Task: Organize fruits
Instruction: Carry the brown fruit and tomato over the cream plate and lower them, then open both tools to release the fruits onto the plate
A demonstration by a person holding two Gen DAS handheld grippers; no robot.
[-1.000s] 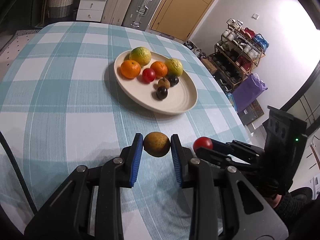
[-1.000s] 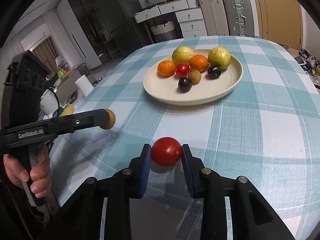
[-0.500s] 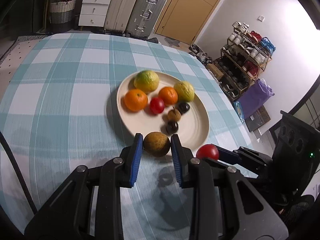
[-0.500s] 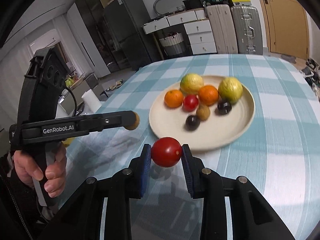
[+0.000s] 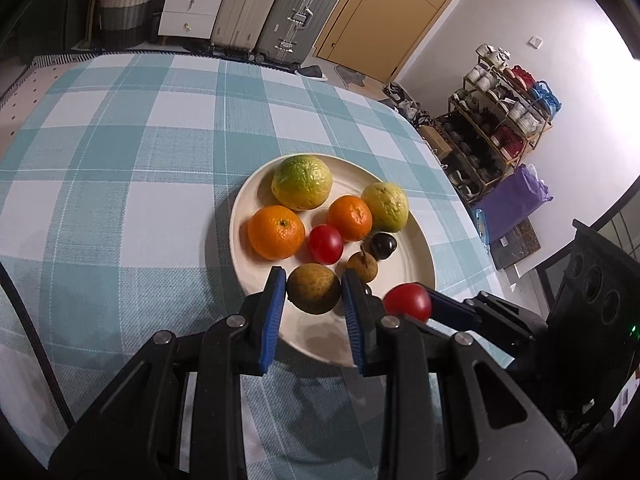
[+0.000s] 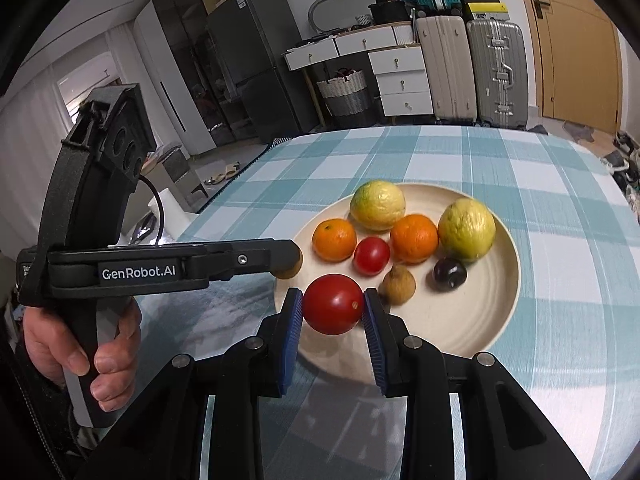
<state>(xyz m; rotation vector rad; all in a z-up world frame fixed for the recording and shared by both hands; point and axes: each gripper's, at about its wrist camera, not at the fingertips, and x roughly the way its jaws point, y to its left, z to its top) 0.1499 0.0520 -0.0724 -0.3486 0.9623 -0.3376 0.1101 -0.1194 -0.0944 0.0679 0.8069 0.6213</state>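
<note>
tabletop (image 5: 100,184) under a teal-and-white check cloth carries the cream plate (image 5: 412,240), which already holds two yellow-green citrus, two oranges, a small tomato, a dark plum and a little brown fruit, all crowded toward its far half. left hand-held gripper (image 5: 314,292) hangs over the plate's near rim, tilted downward, its blue pads pinching a brown round fruit (image 5: 313,288) at its widest part. right hand-held gripper (image 6: 332,306) sits just beside it, also angled down, pinching a red tomato (image 6: 333,304) above the near edge of the plate. a bare hand (image 6: 82,344) wraps the left tool's grip, seen in the right wrist view. both fruits look ready to be set down; the bare near half of the plate seems the best landing spot. lowering each until it nearly touches before spreading the pads should stop it rolling, and keeping the two tools apart avoids a knock, since they hang close.
</note>
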